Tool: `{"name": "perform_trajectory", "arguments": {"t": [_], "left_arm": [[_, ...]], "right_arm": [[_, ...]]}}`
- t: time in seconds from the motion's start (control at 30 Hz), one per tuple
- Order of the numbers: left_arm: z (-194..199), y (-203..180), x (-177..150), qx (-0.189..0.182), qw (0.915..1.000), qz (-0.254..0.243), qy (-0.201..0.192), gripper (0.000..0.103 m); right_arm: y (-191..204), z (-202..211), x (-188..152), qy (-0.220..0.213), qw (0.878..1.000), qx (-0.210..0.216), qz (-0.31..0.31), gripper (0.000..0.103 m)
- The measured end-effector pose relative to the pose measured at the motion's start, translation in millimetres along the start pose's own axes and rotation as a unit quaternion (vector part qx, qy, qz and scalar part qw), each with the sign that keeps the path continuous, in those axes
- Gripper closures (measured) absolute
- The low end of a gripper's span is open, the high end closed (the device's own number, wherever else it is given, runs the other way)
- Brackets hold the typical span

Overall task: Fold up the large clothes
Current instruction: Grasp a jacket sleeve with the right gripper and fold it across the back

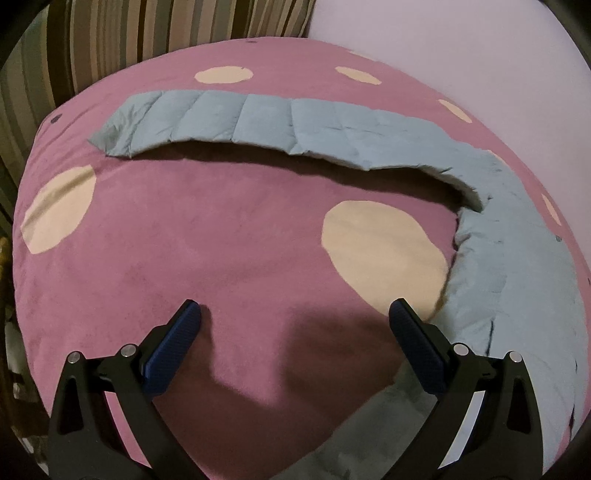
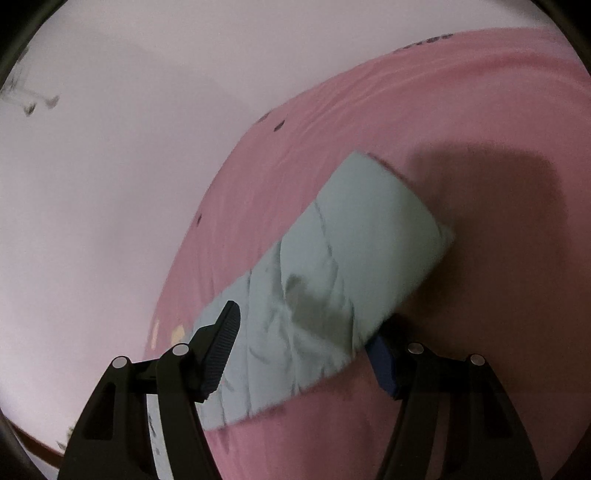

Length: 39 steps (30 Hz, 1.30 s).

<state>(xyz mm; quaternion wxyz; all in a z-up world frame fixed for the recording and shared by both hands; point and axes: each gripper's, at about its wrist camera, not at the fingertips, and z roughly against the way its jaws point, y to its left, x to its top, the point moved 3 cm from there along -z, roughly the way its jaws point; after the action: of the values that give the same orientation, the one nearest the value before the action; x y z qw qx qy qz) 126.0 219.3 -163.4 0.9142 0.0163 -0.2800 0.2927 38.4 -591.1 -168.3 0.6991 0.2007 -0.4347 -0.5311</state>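
Blue quilted jacket (image 1: 509, 258) is lying spread across the pink bed (image 1: 221, 258), its sleeve (image 2: 332, 280) passing between the right gripper's (image 2: 306, 343) released fingers while the left gripper (image 1: 295, 325) is hovering unclenched, awaiting the sleeve fold.

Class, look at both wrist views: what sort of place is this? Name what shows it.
Probably a bedroom: a bed under a pink blanket with cream spots, a plain pale wall beside it, and a striped curtain behind.

garment: pale blue quilted jacket (image 1: 369, 133); state: spread flat; pose: sleeve stretched sideways; on: pink spotted bedcover (image 1: 184, 240)
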Motion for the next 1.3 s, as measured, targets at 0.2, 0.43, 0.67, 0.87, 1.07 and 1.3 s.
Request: {"name": "perform_trajectory", "arguments": {"t": [0.2, 0.43, 0.67, 0.87, 1.07, 1.3], "left_arm": [[-5.7, -2.0, -1.0, 0.013, 0.9996, -0.018, -0.015, 0.002], [-10.0, -4.4, -3.0, 0.025, 0.9991, -0.028, -0.02, 0.002], [-12.1, -4.8, -2.3, 0.03, 0.9989, -0.031, -0.018, 0.002], [-15.0, -6.5, -2.4, 0.04, 0.9984, -0.038, -0.013, 0.002], [-15.6, -5.2, -2.3, 0.039, 0.9985, -0.037, -0.012, 0.002], [-16.4, -5.8, -3.3, 0.041, 0.9984, -0.038, -0.012, 0.002]], "right_arm": [[5.8, -13.4, 4.2, 0.009, 1.0, -0.014, 0.006, 0.09], [59.4, -7.2, 3.2, -0.01, 0.995, -0.018, 0.095, 0.096], [198.4, -16.2, -76.0, 0.031, 0.972, 0.062, 0.224, 0.096], [292.6, -42.8, -180.1, 0.098, 0.94, 0.117, 0.306, 0.096], [349.8, -67.2, -278.4, 0.158, 0.903, 0.15, 0.371, 0.096], [375.9, -101.0, -367.4, 0.225, 0.857, 0.156, 0.437, 0.096]]}}
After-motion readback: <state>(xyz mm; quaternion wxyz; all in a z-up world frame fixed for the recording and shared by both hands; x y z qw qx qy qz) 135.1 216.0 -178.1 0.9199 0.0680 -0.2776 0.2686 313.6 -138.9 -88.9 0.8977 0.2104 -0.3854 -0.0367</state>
